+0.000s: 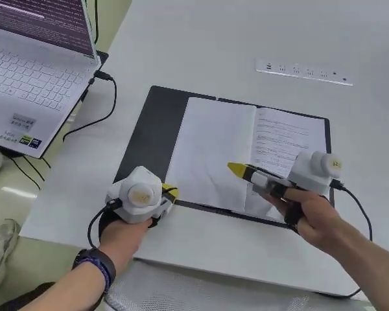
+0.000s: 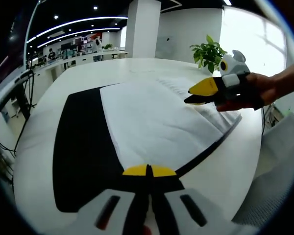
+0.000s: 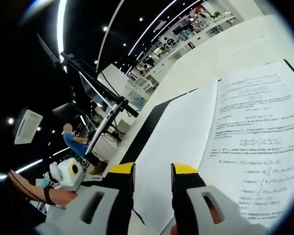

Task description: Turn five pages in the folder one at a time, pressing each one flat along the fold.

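Note:
The folder (image 1: 149, 129) lies open on the white table, its black inner cover to the left. A blank turned page (image 1: 211, 149) lies over its left half and a printed page (image 1: 288, 139) over its right. My left gripper (image 1: 170, 192) is at the folder's front edge near the blank page's corner, jaws shut with nothing between them (image 2: 149, 170). My right gripper (image 1: 240, 171) hovers low over the fold near the front, pointing left. In the right gripper view it (image 3: 153, 171) is open, with the fold below the empty gap. It also appears in the left gripper view (image 2: 201, 90).
An open white laptop (image 1: 32, 71) stands at the far left, its black cable (image 1: 97, 113) curling toward the folder. A power strip (image 1: 305, 71) is set in the table behind the folder. The table's front edge (image 1: 201, 265) runs close below my hands.

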Demonstrator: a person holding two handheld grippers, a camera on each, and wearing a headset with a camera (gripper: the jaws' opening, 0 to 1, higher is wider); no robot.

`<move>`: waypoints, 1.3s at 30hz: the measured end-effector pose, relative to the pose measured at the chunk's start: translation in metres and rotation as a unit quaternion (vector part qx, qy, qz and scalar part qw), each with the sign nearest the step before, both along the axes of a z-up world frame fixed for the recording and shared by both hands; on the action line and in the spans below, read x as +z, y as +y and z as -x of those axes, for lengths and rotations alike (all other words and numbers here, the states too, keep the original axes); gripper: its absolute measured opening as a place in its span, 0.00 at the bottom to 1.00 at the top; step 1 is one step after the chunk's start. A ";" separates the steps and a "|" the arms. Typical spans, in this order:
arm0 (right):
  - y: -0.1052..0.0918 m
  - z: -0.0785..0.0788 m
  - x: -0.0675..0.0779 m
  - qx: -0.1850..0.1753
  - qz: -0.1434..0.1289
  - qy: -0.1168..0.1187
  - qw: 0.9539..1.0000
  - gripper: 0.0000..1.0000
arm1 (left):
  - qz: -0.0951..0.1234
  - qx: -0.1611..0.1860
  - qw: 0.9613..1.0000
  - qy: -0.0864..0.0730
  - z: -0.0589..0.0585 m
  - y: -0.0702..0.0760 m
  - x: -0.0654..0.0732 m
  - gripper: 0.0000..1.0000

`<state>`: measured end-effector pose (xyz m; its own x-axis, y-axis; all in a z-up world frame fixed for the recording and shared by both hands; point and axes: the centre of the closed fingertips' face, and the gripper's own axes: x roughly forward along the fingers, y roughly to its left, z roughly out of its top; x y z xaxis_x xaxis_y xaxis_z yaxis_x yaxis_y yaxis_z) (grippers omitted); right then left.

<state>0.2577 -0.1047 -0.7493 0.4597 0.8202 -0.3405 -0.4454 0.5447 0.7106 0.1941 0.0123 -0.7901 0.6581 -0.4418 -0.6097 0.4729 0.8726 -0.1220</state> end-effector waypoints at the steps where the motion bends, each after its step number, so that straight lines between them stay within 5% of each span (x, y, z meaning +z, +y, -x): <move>1: -0.003 -0.005 0.000 -0.006 0.000 -0.001 1.000 0.26 | 0.000 0.000 1.000 0.000 0.000 0.000 0.000 0.00; 8: -0.011 -0.028 -0.003 -0.031 0.000 -0.001 1.000 0.18 | 0.006 0.004 1.000 0.000 -0.001 0.000 -0.001 0.00; 25: -0.023 -0.054 -0.026 -0.074 0.018 -0.006 0.997 0.00 | 0.017 0.007 1.000 0.009 -0.002 0.000 -0.003 0.00; 31: -0.021 -0.060 -0.021 -0.071 0.021 -0.035 0.997 0.00 | 0.012 0.000 1.000 0.011 -0.003 -0.001 -0.003 0.00; 39: -0.018 -0.082 -0.017 -0.101 0.010 -0.033 0.994 0.00 | 0.010 0.002 1.000 0.018 -0.003 0.000 -0.005 0.00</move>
